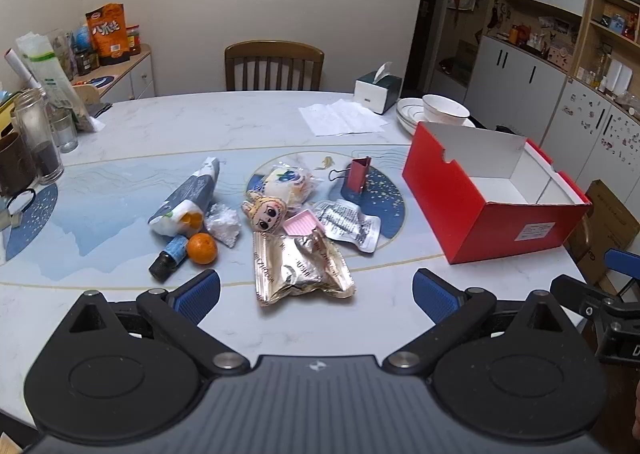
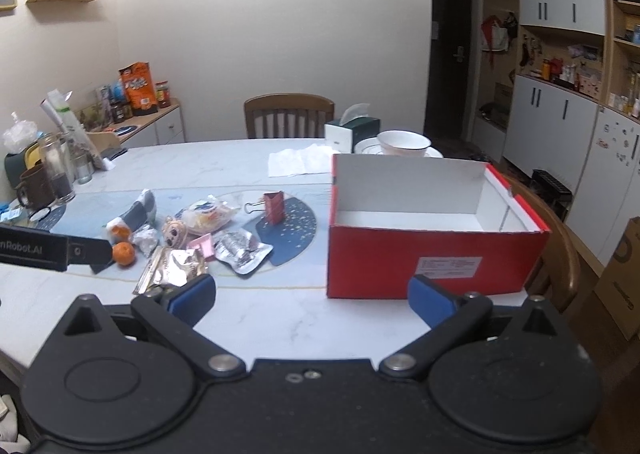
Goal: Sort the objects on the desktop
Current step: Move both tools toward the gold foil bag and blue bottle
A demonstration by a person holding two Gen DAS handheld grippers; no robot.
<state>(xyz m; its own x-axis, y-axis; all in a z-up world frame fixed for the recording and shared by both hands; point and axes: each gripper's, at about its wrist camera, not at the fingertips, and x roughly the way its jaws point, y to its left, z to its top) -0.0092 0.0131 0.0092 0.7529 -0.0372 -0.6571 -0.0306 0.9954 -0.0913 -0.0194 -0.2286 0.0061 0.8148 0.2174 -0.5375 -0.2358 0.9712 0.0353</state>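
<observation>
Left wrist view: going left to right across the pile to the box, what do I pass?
Dropper bottle → orange → doll → gold pouch → silver pouch → red box.

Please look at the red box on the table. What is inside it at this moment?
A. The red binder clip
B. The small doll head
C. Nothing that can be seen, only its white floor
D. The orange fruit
C. Both views show only the bare white inside of the red box; the orange, binder clip and doll head lie on the table outside it.
</observation>
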